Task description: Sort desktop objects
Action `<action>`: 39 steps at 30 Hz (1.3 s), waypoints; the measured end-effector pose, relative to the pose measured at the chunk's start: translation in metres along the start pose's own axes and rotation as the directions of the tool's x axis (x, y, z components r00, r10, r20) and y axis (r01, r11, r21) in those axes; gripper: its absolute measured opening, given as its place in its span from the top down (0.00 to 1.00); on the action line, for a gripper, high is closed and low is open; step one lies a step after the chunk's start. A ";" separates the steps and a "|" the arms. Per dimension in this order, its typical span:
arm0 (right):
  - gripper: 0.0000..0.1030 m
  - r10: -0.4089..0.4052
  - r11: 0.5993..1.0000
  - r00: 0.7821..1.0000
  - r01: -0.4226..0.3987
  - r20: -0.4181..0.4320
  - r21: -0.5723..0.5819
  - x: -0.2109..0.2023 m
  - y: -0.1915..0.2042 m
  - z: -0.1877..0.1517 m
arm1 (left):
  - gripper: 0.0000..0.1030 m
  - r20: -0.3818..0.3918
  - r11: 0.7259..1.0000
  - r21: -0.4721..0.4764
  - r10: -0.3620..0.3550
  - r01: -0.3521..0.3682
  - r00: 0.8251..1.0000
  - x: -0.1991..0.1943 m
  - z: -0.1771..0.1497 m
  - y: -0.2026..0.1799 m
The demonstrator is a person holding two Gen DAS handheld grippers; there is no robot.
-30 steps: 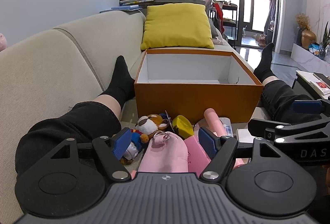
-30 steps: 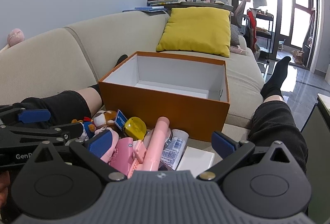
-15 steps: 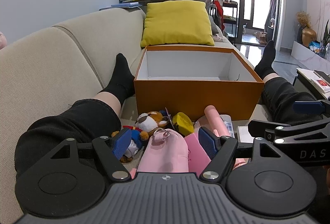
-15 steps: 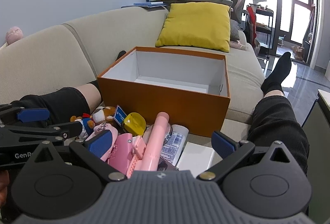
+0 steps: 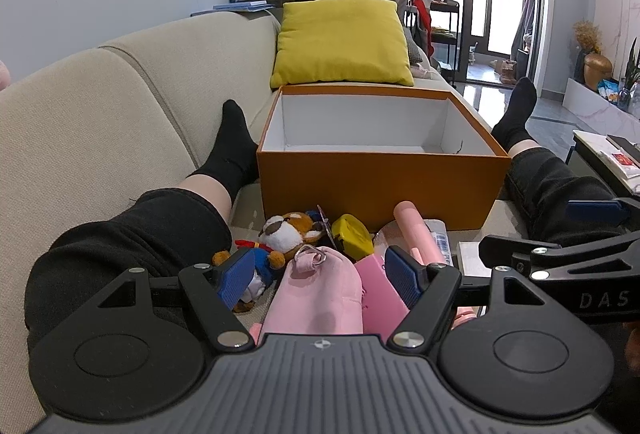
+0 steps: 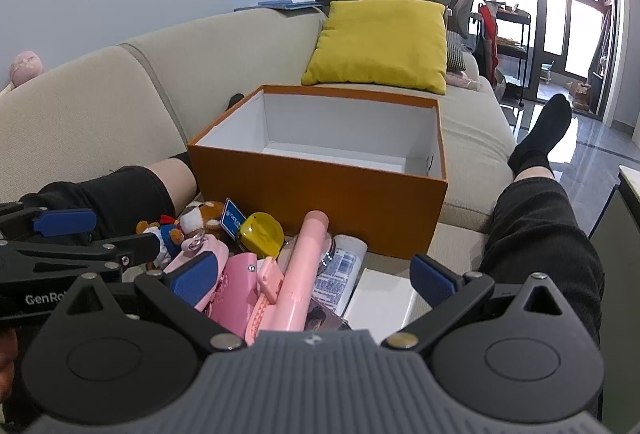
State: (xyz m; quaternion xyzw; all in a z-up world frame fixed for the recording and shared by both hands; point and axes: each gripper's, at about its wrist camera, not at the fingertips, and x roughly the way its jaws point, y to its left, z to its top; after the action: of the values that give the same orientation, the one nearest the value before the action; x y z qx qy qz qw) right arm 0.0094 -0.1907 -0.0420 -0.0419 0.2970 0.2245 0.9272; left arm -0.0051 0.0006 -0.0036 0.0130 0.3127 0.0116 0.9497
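Both grippers gape empty, the left gripper (image 5: 320, 272) straddling a soft pink fabric pouch (image 5: 316, 294) and the right gripper (image 6: 314, 276) above a pink plastic stick (image 6: 298, 266), probably for loading the open orange cardboard box (image 5: 380, 178) just beyond.

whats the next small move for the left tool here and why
Probably ease the left tool down and close it on the soft pink pouch with the metal ring: its open fingers already straddle that pouch, nothing is gripped yet, and the orange cardboard box just beyond looks empty. The right tool is open too, above the pile.
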 end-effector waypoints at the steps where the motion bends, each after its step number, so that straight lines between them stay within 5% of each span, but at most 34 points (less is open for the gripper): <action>1: 0.01 -0.005 1.000 1.000 0.005 -0.006 -0.001 0.001 0.000 0.000 | 0.18 -0.002 1.000 -0.002 -0.004 0.004 1.000 0.000 0.000 0.001; 6: 0.05 0.009 1.000 0.999 -0.009 -0.032 0.010 0.009 -0.004 -0.001 | 0.23 -0.029 0.999 -0.010 -0.037 0.036 0.999 0.007 0.000 0.002; 14: 0.38 0.025 0.999 0.990 -0.021 -0.139 0.034 0.034 -0.010 -0.005 | 0.57 -0.120 0.996 0.001 -0.092 0.093 0.989 0.029 -0.002 -0.001; 25: 0.58 0.146 0.987 0.964 -0.156 -0.220 -0.031 0.072 0.013 0.002 | 0.54 -0.235 0.992 0.086 -0.072 0.094 0.969 0.061 -0.009 -0.007; 34: 0.59 0.212 0.975 0.953 -0.222 -0.215 -0.025 0.083 0.015 0.015 | 0.53 -0.243 0.983 0.156 -0.058 0.099 0.968 0.067 0.001 0.001; 39: 0.59 0.302 0.950 0.919 -0.313 -0.253 -0.003 0.097 0.033 0.023 | 0.53 -0.281 0.971 0.215 -0.043 0.106 0.959 0.068 0.006 0.011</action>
State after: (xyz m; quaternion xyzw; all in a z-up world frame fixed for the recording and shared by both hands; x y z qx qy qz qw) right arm 0.0769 -0.1188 -0.0767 -0.0429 0.4091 0.3665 0.8346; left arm 0.0527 0.0131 -0.0392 0.1081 0.4407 -0.0586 0.8892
